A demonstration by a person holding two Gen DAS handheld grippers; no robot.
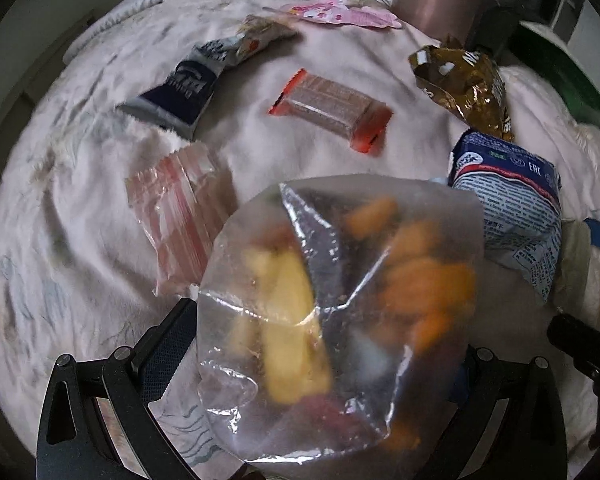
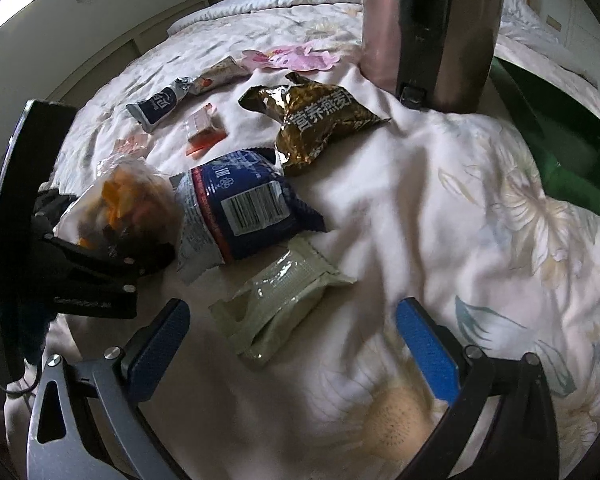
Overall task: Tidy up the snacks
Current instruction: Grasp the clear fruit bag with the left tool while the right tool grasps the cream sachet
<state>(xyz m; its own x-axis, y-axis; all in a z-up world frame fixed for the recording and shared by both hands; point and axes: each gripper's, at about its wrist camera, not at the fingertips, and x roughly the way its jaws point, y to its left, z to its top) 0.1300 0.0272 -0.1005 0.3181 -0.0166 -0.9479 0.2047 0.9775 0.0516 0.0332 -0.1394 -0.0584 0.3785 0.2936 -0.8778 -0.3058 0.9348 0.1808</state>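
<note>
Two claws in view: left claw [image 2: 112,248] clamped on clear snack bag [image 1: 332,312], lifted off the bed [image 2: 440,184]. Right claw [image 2: 292,344] spread wide, empty, just short of pale green packet [image 2: 280,300]. Blue packet [image 2: 240,208] lies between clear snack bag and gold packet [image 2: 316,124].

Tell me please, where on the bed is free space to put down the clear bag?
The widest bare patch of the quilt lies right of the blue packet and the pale green packet, below the brown suitcase. It is crowded from the gold bag leftward to the orange-ended bar and the navy sachet.
</note>
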